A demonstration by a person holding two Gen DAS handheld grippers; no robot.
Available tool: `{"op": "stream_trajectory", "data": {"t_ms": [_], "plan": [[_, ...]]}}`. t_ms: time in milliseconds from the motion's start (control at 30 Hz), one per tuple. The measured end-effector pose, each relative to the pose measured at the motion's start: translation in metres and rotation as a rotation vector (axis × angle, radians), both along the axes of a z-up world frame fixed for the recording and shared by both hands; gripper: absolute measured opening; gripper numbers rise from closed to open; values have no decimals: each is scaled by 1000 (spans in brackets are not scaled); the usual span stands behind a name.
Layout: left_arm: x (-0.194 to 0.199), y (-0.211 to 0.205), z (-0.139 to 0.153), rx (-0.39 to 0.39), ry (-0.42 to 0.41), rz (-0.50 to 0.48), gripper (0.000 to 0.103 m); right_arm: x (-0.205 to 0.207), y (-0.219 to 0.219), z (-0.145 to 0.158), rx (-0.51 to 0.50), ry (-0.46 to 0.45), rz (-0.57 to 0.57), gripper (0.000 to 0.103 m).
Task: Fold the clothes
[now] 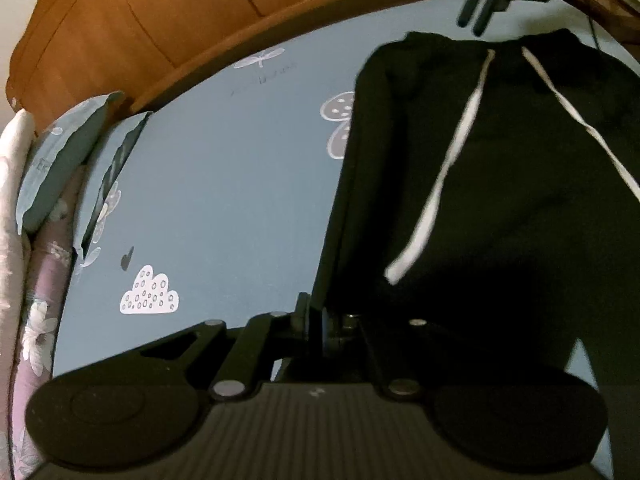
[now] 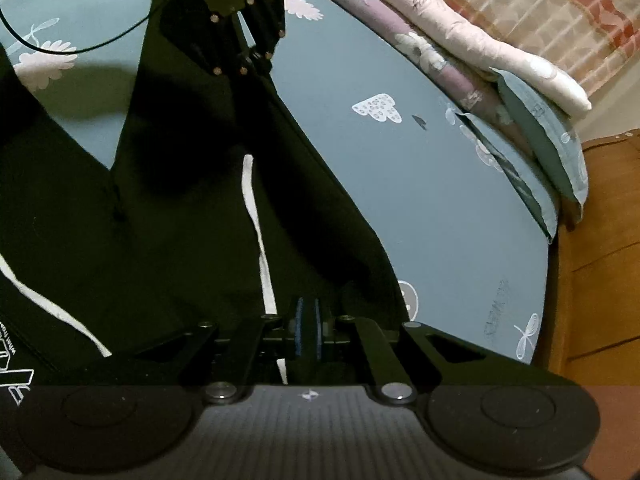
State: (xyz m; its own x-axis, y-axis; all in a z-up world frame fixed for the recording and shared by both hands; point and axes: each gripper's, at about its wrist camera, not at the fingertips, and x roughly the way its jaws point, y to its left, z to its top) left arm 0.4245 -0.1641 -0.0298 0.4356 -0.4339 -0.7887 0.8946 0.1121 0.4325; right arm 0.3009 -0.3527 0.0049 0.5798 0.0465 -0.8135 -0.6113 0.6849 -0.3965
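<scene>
Left wrist view: the left gripper (image 1: 316,320) has its jaws clamped on the left edge of the black trousers (image 1: 500,184), which lie spread on the blue bed sheet (image 1: 224,184). Two white drawstrings (image 1: 452,152) run down the trousers from the waistband at the far end. Beyond that waistband the right gripper (image 1: 478,8) hangs, jaws together. Left of the trousers the sheet shows a white cloud print (image 1: 150,292), and past it lie folded quilts (image 1: 32,240) and a pillow (image 1: 60,152). A wooden headboard (image 1: 132,28) curves behind the sheet.

Right wrist view: the right gripper (image 2: 308,332) has its blue-padded jaws pressed together on the trousers' (image 2: 180,220) waistband edge, just beside a drawstring (image 2: 256,216). At the far end of the trousers the left gripper (image 2: 240,60) stands over the dark cloth; whether it pinches cloth cannot be told here. Right of the trousers lie bare sheet (image 2: 420,200), quilts (image 2: 460,40) and pillow (image 2: 540,140).
</scene>
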Motion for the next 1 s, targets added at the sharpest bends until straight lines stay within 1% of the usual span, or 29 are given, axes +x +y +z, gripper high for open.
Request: {"op": "stream_trajectory", "data": {"t_ms": [67,133,167,233,267,333,400,433,567,633,767,800,833,867,1000], "plan": [[-2,0,-2,2,2,3,3,4,-7,0,28,-4,7,14],[-6,0,-3,3,0,7,3,15,-18,-2,59,-7,-6,16],[-7,0,-3,4,1,11,3,22,-24,-3,72,-11,-13,19],[-8,1,-4,5,4,17,3,32,-36,-5,92,-28,-20,35],[-9,1,-5,6,4,19,3,37,-42,-5,100,-39,-20,39],[-13,2,-6,8,6,22,3,46,-53,-4,123,-39,-15,62],[-15,2,-7,8,3,21,3,57,-62,-7,143,-12,-1,65],[-17,2,-8,7,4,21,3,64,-67,-9,156,16,-1,66],[-26,6,-9,5,19,26,3,100,-87,-28,240,170,-18,66],[-29,6,-11,6,25,28,3,115,-92,-40,268,225,-19,67],[-31,6,-14,12,35,32,3,141,-102,-59,331,322,-29,67],[-30,6,-15,14,37,32,3,141,-102,-62,332,335,-27,57],[-30,6,-16,16,40,33,3,140,-102,-64,334,348,-25,25],[-29,6,-16,17,41,32,3,139,-102,-66,335,358,-23,15],[-27,5,-15,13,48,42,3,116,-99,-50,305,289,-19,12]]}}
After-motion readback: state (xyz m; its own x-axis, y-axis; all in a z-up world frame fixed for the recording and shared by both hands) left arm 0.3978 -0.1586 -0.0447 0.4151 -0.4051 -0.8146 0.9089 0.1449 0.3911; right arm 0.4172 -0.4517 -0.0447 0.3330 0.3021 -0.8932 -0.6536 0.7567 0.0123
